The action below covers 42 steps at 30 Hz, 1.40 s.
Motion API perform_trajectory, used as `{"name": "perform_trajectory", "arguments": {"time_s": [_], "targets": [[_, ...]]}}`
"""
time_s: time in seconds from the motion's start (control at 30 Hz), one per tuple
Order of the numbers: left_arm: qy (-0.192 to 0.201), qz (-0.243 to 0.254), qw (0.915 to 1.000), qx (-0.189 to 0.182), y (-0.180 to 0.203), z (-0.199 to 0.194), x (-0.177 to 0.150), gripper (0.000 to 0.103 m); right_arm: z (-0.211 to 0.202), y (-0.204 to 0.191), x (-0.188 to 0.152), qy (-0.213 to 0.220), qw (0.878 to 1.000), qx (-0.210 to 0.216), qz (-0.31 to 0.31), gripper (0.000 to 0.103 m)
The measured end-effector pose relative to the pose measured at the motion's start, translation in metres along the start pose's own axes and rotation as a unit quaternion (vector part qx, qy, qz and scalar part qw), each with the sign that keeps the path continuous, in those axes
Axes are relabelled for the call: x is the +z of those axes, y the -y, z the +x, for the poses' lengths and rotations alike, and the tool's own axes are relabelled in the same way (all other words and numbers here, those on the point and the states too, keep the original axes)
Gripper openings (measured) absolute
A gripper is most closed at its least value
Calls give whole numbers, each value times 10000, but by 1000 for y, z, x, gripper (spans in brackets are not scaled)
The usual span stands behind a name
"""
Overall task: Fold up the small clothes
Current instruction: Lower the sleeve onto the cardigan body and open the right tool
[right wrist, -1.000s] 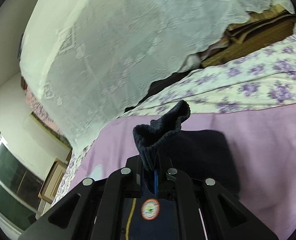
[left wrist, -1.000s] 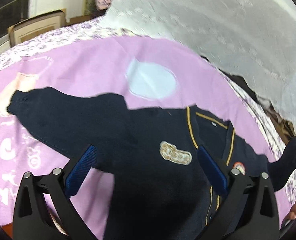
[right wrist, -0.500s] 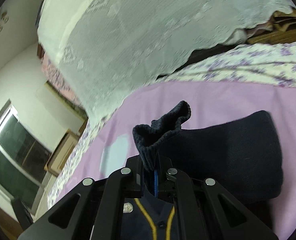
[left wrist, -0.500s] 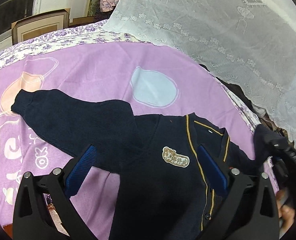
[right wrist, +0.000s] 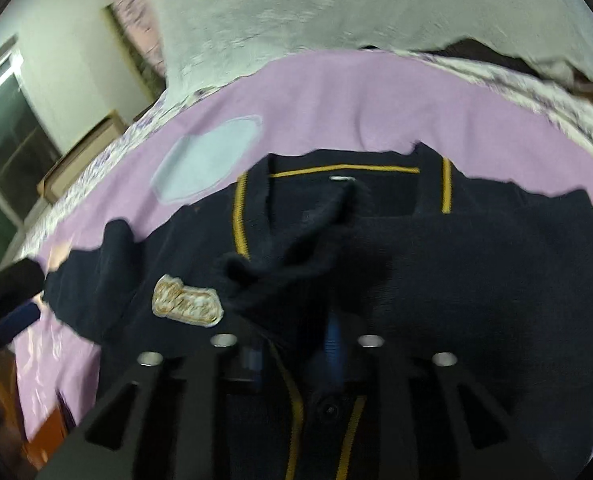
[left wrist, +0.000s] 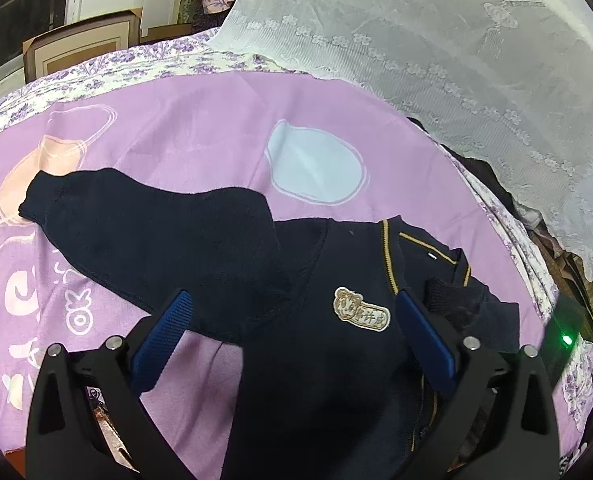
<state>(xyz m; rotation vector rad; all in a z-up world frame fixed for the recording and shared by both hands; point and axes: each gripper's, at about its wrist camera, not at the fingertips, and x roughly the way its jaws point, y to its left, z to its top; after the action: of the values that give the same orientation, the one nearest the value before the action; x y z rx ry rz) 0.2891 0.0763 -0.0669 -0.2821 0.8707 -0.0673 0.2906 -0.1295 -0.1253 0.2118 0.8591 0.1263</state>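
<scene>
A navy cardigan point(left wrist: 316, 360) with gold trim and a cream badge point(left wrist: 362, 314) lies face up on the purple sheet point(left wrist: 176, 128). Its one sleeve point(left wrist: 136, 232) stretches out to the left. The other sleeve point(right wrist: 476, 264) is folded across the chest, and its ribbed cuff point(right wrist: 280, 268) lies near the neckline. My right gripper point(right wrist: 292, 346) hovers just behind that cuff, its jaws opening and the blue pads clear of the knit; the view is blurred. My left gripper point(left wrist: 292, 340) stands open low over the cardigan's body, nothing between its pads.
A white lace curtain point(left wrist: 436, 40) hangs over the bed's far right side. The floral bedspread point(left wrist: 136, 64) borders the purple sheet. A cardboard box point(left wrist: 76, 48) stands at the far left by a window. The bed edge runs close along the right.
My right gripper carried the cuff in over the cardigan's chest, sank and rolled, then its jaws parted and let the cuff go. The left gripper stayed in place, open.
</scene>
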Motion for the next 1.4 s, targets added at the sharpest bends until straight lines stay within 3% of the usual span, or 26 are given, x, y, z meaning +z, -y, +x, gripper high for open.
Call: {"name": "perform_trajectory", "arguments": {"time_s": [0.17, 0.3, 0.33, 0.4, 0.5, 0.6, 0.7, 0.83, 0.9, 0.93, 0.97, 1.0, 1.07, 1.1, 1.2, 1.27, 1.33, 1.4], "targets": [[-41, -208, 9998, 13, -11, 3, 3, 99, -41, -21, -13, 355, 9938, 327, -997, 52], [-32, -362, 9993, 5, -18, 3, 5, 99, -59, 0, -2, 798, 9950, 353, -489, 51], [-40, -371, 9993, 14, -19, 3, 5, 99, -55, 8, 3, 783, 9964, 221, -229, 49], [-62, -354, 9993, 76, -18, 6, 5, 99, -35, 18, 11, 512, 9986, 37, 119, 23], [-131, -354, 9992, 121, -18, 10, 5, 99, 1, 19, 7, -10, 9998, -74, 171, 21], [-209, -362, 9990, 155, -18, 16, 5, 99, 11, 12, 3, -52, 9997, -240, -73, 22], [-253, -360, 9988, 196, -19, 20, 5, 99, 1, 17, 5, -86, 9999, -130, 41, 22], [-354, -455, 9981, 219, -24, 26, 5, 99, -26, 38, 6, 374, 9985, -336, 231, 25], [-369, -478, 9979, 228, -26, 27, 5, 99, -20, 55, 6, 140, 9976, -594, 327, 46], [-379, -478, 9979, 236, -26, 28, 5, 99, -11, 64, 2, -214, 9971, -589, 425, 51], [-390, -465, 9978, 250, -26, 29, 4, 99, -3, 76, -3, -385, 9972, -344, 547, 50], [-405, -448, 9978, 270, -26, 30, 4, 99, -7, 81, -4, -288, 9973, -267, 628, 44], [-454, -441, 9974, 338, -26, 35, 4, 99, -20, 83, -4, -112, 9955, -343, 875, 40], [-478, -453, 9972, 364, -26, 37, 4, 99, -30, 76, -3, 115, 9958, -228, 880, 40], [-522, -495, 9965, 434, -29, 41, 4, 99, -28, 35, 2, 193, 9994, -189, 219, 40], [-546, -550, 9957, 504, -32, 45, 5, 99, -11, 11, 5, 73, 9998, -149, -112, 40], [-604, -631, 9947, 534, -37, 49, 5, 99, 13, -1, 0, -333, 9989, -168, -275, 41], [-689, -738, 9935, 519, -43, 53, 6, 99, 18, -9, -6, -153, 9978, -362, -530, 46]]}}
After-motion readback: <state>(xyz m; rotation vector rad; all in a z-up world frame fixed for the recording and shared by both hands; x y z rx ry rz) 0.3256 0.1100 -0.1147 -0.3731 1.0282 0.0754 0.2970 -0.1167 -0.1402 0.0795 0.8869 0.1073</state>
